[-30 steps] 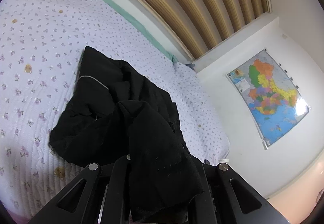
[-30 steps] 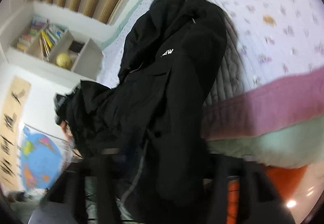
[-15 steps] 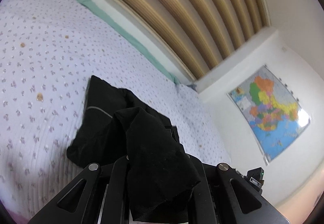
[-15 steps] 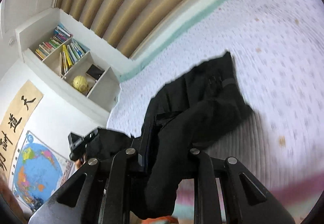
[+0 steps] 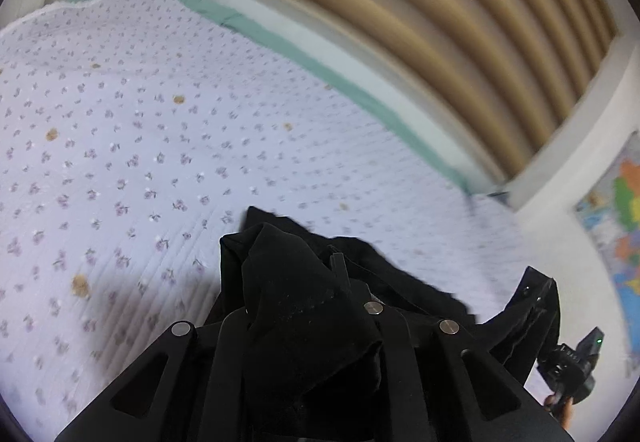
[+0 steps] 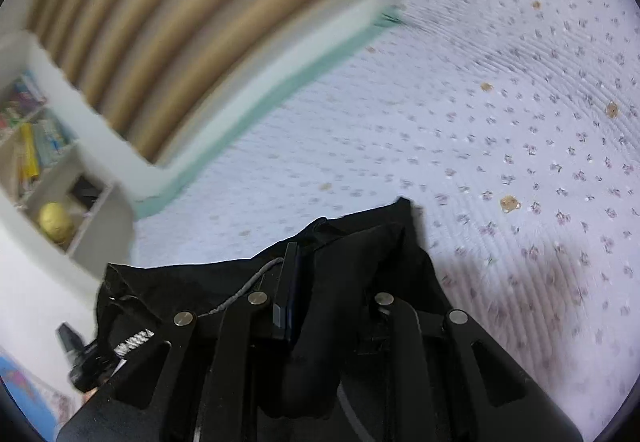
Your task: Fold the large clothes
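Left wrist view: left gripper (image 5: 308, 306) jaws opening around black garment (image 5: 296, 282); right gripper (image 6: 320, 306) clamped on it.

floral quilt (image 5: 168, 146) with teal border, ribbed tan headboard (image 5: 420, 26), wall map (image 5: 624, 226), bookshelf (image 6: 44, 158) holding yellow ball (image 6: 56, 222).
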`<state>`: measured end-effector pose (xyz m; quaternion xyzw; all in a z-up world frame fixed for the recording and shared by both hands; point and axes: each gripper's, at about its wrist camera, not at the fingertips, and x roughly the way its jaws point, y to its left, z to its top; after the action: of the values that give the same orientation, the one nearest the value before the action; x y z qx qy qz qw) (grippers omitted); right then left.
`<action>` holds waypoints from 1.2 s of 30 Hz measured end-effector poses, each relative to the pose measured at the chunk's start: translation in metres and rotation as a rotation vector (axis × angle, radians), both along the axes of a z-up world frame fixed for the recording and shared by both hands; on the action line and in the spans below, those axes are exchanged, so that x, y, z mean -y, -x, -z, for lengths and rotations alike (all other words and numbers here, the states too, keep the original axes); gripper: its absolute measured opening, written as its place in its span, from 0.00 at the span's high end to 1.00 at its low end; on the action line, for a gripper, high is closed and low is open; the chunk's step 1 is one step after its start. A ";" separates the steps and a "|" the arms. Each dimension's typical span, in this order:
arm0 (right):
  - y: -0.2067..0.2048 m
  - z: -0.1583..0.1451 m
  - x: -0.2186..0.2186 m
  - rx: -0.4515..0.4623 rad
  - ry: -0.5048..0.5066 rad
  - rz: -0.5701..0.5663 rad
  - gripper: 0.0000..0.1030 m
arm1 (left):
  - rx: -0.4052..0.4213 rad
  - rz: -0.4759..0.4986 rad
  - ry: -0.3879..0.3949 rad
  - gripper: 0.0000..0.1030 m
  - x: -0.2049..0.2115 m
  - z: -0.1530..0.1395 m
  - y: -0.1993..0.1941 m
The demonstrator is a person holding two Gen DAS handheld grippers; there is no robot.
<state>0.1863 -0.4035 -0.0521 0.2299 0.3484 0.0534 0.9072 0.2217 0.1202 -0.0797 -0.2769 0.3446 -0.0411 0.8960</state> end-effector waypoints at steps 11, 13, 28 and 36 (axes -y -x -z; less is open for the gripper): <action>-0.078 0.126 -0.003 -0.222 0.142 0.072 0.84 | -0.206 0.022 -0.151 0.81 0.026 0.099 -0.069; -0.076 0.128 -0.005 -0.202 0.160 0.077 0.84 | -0.200 0.023 -0.157 0.81 0.026 0.101 -0.069; 0.026 0.018 0.047 0.014 -0.017 -0.137 0.12 | 0.132 0.320 0.193 0.25 -0.043 0.005 0.020; 0.010 0.018 0.026 -0.019 0.227 -0.122 0.12 | 0.121 0.234 -0.009 0.21 -0.040 -0.011 0.010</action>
<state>0.1760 -0.4295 -0.0701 0.1046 0.3740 0.0667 0.9191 0.2112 0.1606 -0.0688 -0.2278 0.3203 -0.1606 0.9054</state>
